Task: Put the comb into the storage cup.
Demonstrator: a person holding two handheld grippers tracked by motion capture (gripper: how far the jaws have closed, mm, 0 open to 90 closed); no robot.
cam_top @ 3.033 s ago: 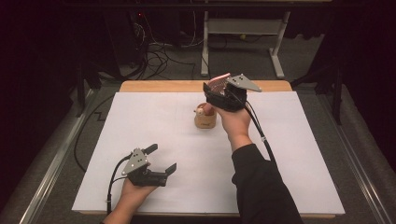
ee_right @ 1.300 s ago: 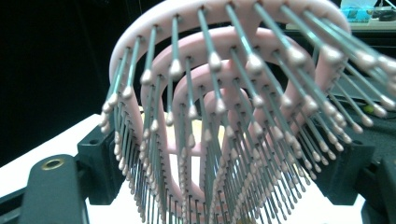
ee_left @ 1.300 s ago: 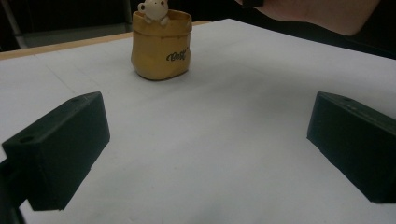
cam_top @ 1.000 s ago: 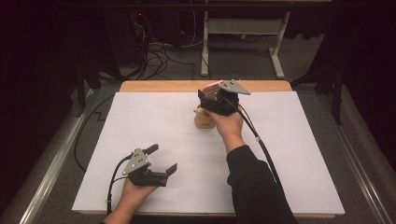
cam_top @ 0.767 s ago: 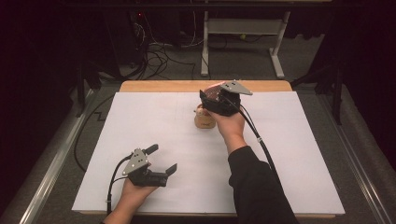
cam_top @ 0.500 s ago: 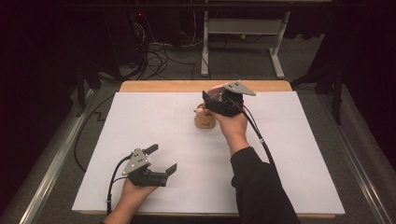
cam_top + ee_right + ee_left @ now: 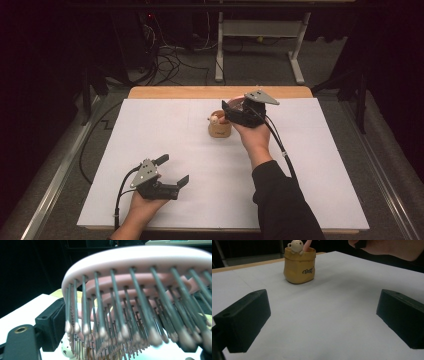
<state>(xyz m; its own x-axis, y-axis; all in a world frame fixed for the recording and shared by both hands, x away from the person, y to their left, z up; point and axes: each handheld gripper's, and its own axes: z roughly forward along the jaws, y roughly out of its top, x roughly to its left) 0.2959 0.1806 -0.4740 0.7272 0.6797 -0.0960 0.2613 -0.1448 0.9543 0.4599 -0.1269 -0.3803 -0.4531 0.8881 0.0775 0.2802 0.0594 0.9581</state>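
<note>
A small tan bag-shaped holder (image 7: 219,129) with a white bear figure (image 7: 215,119) on its rim stands in the far middle of the table. My right gripper (image 7: 231,111) hovers just right of and above it, shut on a pink hairbrush (image 7: 236,100). In the right gripper view the brush head (image 7: 140,267) and its bristles are very close, with the bear (image 7: 67,348) below. In the left gripper view a pink end of the brush (image 7: 306,245) shows at the holder (image 7: 299,265) mouth. My left gripper (image 7: 173,169) rests open at the near left, nothing between its jaws.
A white sheet (image 7: 150,125) covers the table, with a strip of wood (image 7: 200,92) along the far edge. Beyond the table are a metal frame (image 7: 220,50) and cables on the floor. The person's right hand (image 7: 387,250) is near the holder.
My right gripper has come down toward the holder with the brush and shifted slightly right. The left gripper has not moved.
</note>
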